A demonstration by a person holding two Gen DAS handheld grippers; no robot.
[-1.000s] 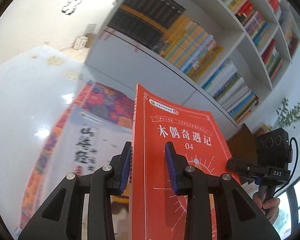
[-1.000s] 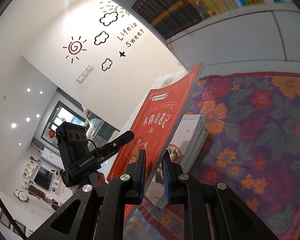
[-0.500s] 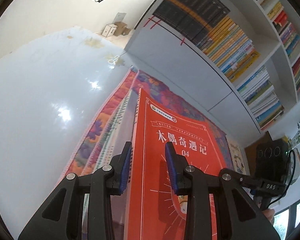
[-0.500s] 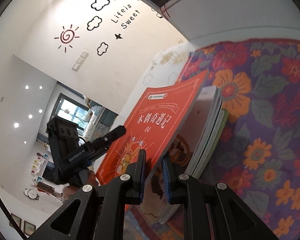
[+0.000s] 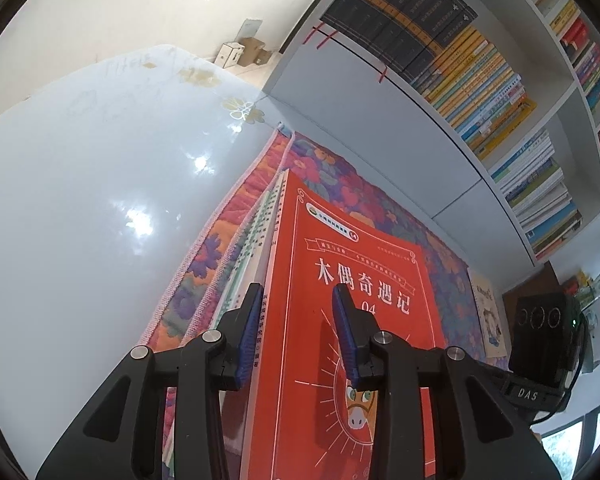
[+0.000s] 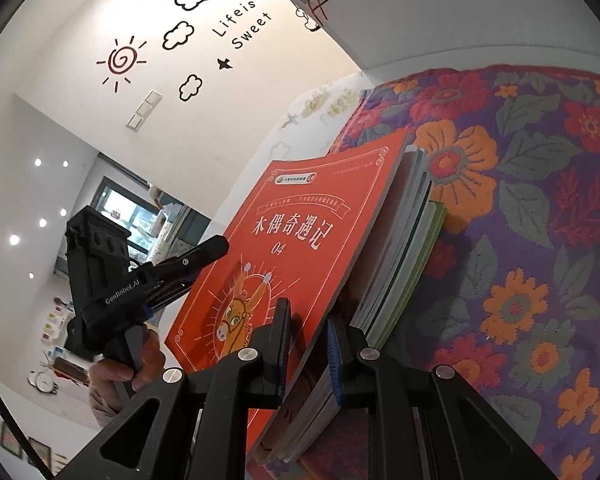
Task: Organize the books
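Red book (image 5: 352, 300) with a donkey on its cover, and it's lying on top of a small stack of books (image 6: 404, 264), which sits on the flowered cloth (image 6: 520, 208) spread over the white table (image 5: 80, 200). My left gripper (image 5: 296, 328) has its blue pads set a moderate way apart; the spine edge of the red book runs between them, but I can't tell from this angle whether either pad actually presses on it. My right gripper (image 6: 306, 354) is at the opposite edge, fingers fairly close together, one pad above the red cover and the other below its edge against the books underneath; whether it's pinching tight I can't make out either. From the right wrist view I can see my left gripper (image 6: 204, 258) reaching in at the far side of the cover, with my left hand (image 6: 120, 368) wrapped round its handle. From the left wrist view my right gripper's camera housing (image 5: 544, 344) shows at the right. Behind the cloth stands a white bookshelf (image 5: 452, 128), its compartments packed with upright rows of spines. A pale picture book (image 5: 488, 312) lies flat on the cloth, apart from the stack, nearer the right side
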